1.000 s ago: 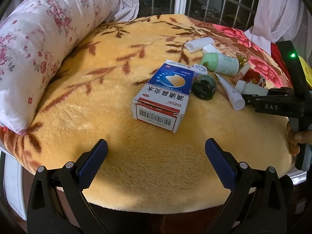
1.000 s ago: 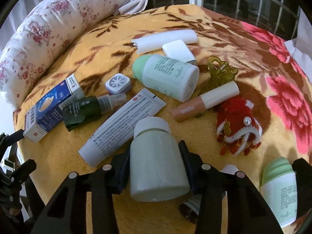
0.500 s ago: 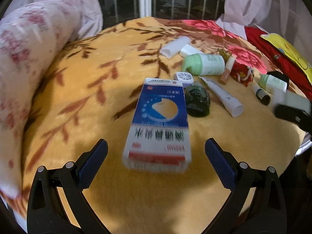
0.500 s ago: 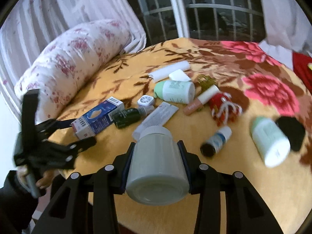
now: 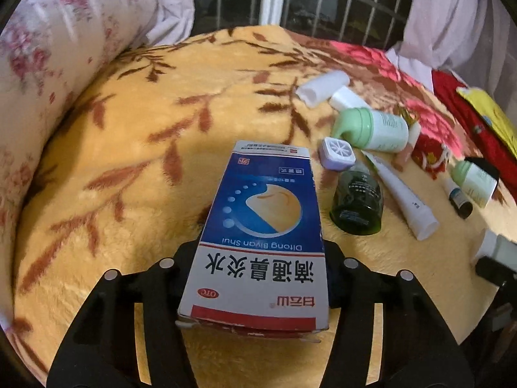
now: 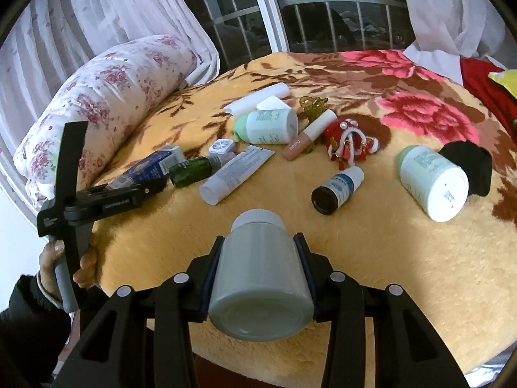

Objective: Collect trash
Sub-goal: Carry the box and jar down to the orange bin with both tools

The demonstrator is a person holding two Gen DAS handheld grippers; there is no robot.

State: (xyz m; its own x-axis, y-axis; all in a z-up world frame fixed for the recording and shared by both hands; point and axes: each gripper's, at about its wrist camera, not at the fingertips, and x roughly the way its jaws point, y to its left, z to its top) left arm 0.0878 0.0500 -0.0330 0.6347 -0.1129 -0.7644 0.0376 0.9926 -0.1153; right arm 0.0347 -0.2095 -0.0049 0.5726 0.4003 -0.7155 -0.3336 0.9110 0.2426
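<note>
Left claw [image 5: 258, 278]: jaws just closing in, now clamped on long sides of blue medicine box [image 5: 258, 242], near its lower end; box sits at near edge of yellow blanket [image 5: 129, 168] on bed. Box looks light, thin cardboard, crushable; hold sides gently near middle, avoid torn bottom flap. Right claw [image 6: 258, 278]: narrow, gripping pale green bottle [image 6: 258, 271] across body. Bottle appears rigid plastic, smooth, could slip; grip mid-body. More litter further back: dark green bottle [image 5: 357, 200], white tube [image 5: 404, 194].

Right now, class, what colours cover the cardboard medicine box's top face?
Blue, white and red; clearest in the left wrist view.
</note>
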